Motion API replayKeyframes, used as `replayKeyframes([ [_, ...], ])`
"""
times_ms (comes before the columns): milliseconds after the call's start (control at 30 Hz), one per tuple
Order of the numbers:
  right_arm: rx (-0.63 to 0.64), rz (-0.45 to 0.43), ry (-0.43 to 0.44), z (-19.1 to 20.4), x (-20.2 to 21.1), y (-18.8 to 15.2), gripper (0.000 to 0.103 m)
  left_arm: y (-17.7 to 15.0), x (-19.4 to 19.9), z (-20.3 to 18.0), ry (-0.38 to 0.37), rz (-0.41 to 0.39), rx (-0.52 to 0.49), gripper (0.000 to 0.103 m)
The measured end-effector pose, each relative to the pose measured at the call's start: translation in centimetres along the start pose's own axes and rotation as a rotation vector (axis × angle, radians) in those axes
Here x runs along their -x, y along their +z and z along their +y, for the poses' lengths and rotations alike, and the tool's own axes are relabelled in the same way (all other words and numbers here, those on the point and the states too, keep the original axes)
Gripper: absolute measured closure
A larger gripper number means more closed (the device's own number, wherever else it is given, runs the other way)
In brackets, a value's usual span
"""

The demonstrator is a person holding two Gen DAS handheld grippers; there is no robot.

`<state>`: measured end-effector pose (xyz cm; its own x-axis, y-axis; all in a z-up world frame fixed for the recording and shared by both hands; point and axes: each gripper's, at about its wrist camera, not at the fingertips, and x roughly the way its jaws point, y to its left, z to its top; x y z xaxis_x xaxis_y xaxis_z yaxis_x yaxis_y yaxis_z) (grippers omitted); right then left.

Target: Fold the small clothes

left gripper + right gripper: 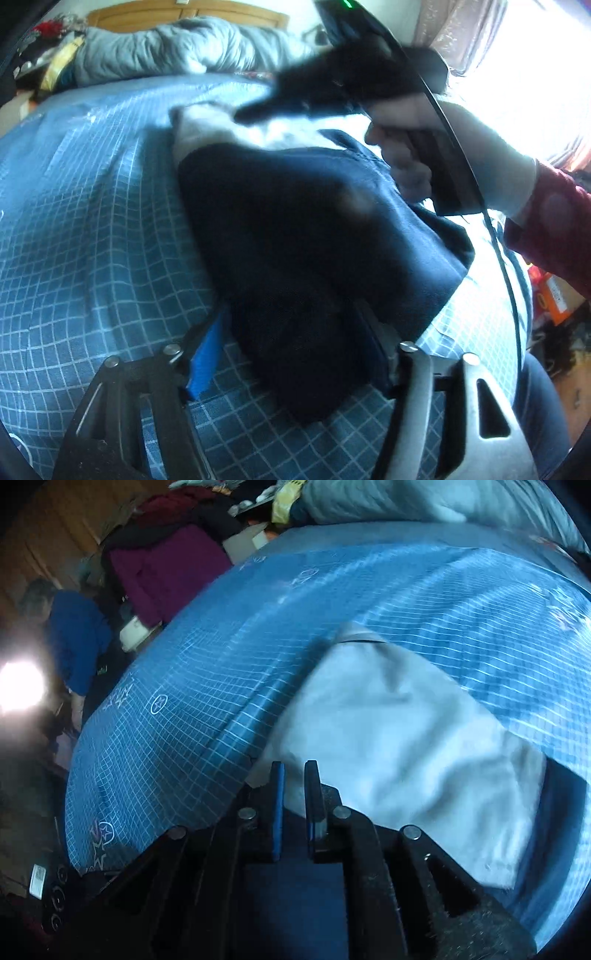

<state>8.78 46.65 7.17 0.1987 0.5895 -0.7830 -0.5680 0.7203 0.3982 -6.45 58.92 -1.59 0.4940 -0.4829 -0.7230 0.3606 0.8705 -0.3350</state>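
Observation:
A dark navy garment [314, 236] is bunched up over the blue checked bedsheet [92, 229]. Its bulk fills the space between the fingers of my left gripper [291, 354], which is shut on it, and the cloth covers the right finger. A white part of the clothing [399, 738] lies flat on the sheet beyond it, also in the left wrist view [221, 125]. My right gripper [295, 790] hovers over that white cloth, its fingers nearly shut with only a narrow slit and nothing in it. In the left wrist view the right gripper [258, 109] is blurred and held by a hand [406, 147].
A grey quilt [177, 48] is heaped at the head of the bed under a wooden headboard [184, 14]. Piled clothes, one of them maroon [166, 568], and boxes sit beyond the bed's left side. A person in blue [74, 635] stands there. A bright window [517, 92] is at the right.

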Motion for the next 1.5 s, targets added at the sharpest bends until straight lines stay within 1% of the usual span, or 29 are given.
replayKeyframes([
  [67, 0.010, 0.048, -0.003, 0.2, -3.2, 1.1, 0.091, 0.0, -0.1, 0.2, -0.011, 0.012, 0.012, 0.032],
  [100, 0.009, 0.048, -0.005, 0.1, -4.0, 1.2, 0.091, 0.0, -0.1, 0.3, -0.011, 0.012, 0.012, 0.032],
  [167, -0.046, 0.043, 0.023, -0.7, -4.2, 1.6, 0.097, 0.1, -0.2, 0.3, -0.008, 0.015, 0.008, 0.032],
  [200, -0.062, 0.039, 0.020, -0.9, -3.4, 1.4, 0.097, 0.1, -0.3, 0.2, -0.012, 0.017, 0.008, 0.031],
  [300, -0.015, -0.011, -0.010, -0.3, 0.9, -0.6, 0.090, 0.5, -0.6, 0.5, -0.030, 0.020, 0.020, 0.031],
  [333, -0.010, -0.026, -0.017, -0.4, 2.5, -1.9, 0.084, 0.8, -0.8, 0.7, -0.035, 0.020, 0.024, 0.031],
  [400, -0.011, 0.013, -0.055, -1.5, 3.5, -4.8, 0.078, 0.7, -1.0, 0.7, -0.036, 0.023, 0.025, 0.030],
  [433, -0.007, 0.032, -0.089, -2.2, 3.7, -6.6, 0.078, 0.8, -1.0, 0.8, -0.038, 0.025, 0.025, 0.030],
  [500, -0.065, -0.005, -0.080, -4.0, 5.4, -8.9, 0.081, 0.9, -1.3, 1.4, -0.038, 0.030, 0.025, 0.030],
  [567, -0.132, -0.037, -0.093, -5.0, 7.7, -10.2, 0.078, 1.0, -1.4, 1.4, -0.030, 0.034, 0.020, 0.030],
  [600, -0.140, -0.061, -0.108, -4.8, 8.7, -10.8, 0.076, 1.1, -1.5, 1.2, -0.022, 0.038, 0.015, 0.030],
  [633, -0.147, -0.079, -0.115, -4.6, 9.8, -11.9, 0.070, 1.1, -1.5, 1.1, -0.014, 0.041, 0.012, 0.030],
  [700, -0.151, -0.076, -0.131, -4.0, 10.1, -13.7, 0.064, 1.1, -1.6, 0.8, 0.008, 0.051, 0.007, 0.029],
  [767, -0.146, -0.030, -0.172, -4.1, 9.9, -16.7, 0.063, 0.8, -1.6, 0.7, 0.012, 0.063, 0.020, 0.029],
  [800, -0.154, -0.025, -0.171, -4.1, 10.0, -18.2, 0.063, 0.5, -1.5, 0.8, 0.010, 0.068, 0.033, 0.029],
  [867, -0.199, -0.050, -0.147, -4.3, 11.5, -20.9, 0.063, -0.2, -0.8, 1.0, 0.000, 0.075, 0.068, 0.029],
  [967, -0.237, -0.073, -0.169, -3.9, 13.6, -23.5, 0.060, -1.5, 0.7, 1.2, 0.007, 0.078, 0.109, 0.028],
  [1000, -0.243, -0.084, -0.176, -3.8, 14.3, -24.2, 0.056, -2.1, 1.1, 1.1, 0.027, 0.088, 0.108, 0.030],
  [1033, -0.244, -0.094, -0.188, -3.4, 15.0, -24.8, 0.050, -3.1, 1.7, 0.8, 0.075, 0.100, 0.095, 0.036],
  [1133, -0.223, -0.115, -0.235, -2.3, 16.7, -26.4, 0.041, -4.8, 4.2, 0.5, 0.120, 0.079, 0.126, 0.036],
  [1167, -0.213, -0.120, -0.248, -2.0, 17.1, -26.9, 0.040, -5.3, 5.0, 0.3, 0.156, 0.068, 0.129, 0.036],
  [1200, -0.204, -0.125, -0.263, -1.3, 17.3, -27.2, 0.037, -5.6, 5.6, 0.2, 0.200, 0.056, 0.129, 0.035],
  [1267, -0.196, -0.125, -0.301, -1.1, 17.4, -28.2, 0.029, -5.8, 6.1, 0.5, 0.284, 0.045, 0.153, 0.028],
  [1333, -0.200, -0.117, -0.343, -1.2, 17.3, -29.1, 0.025, -5.8, 5.8, 1.4, 0.386, 0.064, 0.208, 0.027],
  [1367, -0.202, -0.113, -0.352, -1.3, 17.2, -29.5, 0.024, -5.7, 5.5, 1.8, 0.418, 0.075, 0.230, 0.023],
  [1400, -0.201, -0.105, -0.367, -1.3, 17.0, -29.8, 0.019, -5.8, 5.1, 2.0, 0.441, 0.083, 0.240, 0.017],
  [1433, -0.199, -0.092, -0.391, -1.2, 16.7, -30.1, 0.015, -5.8, 4.5, 2.1, 0.463, 0.088, 0.232, 0.013],
  [1467, -0.196, -0.078, -0.414, -1.0, 16.3, -30.4, 0.014, -5.8, 3.9, 1.8, 0.487, 0.085, 0.212, 0.006],
  [1500, -0.194, -0.063, -0.434, -0.9, 16.0, -30.7, 0.011, -5.8, 3.3, 1.4, 0.519, 0.084, 0.193, 0.003],
])
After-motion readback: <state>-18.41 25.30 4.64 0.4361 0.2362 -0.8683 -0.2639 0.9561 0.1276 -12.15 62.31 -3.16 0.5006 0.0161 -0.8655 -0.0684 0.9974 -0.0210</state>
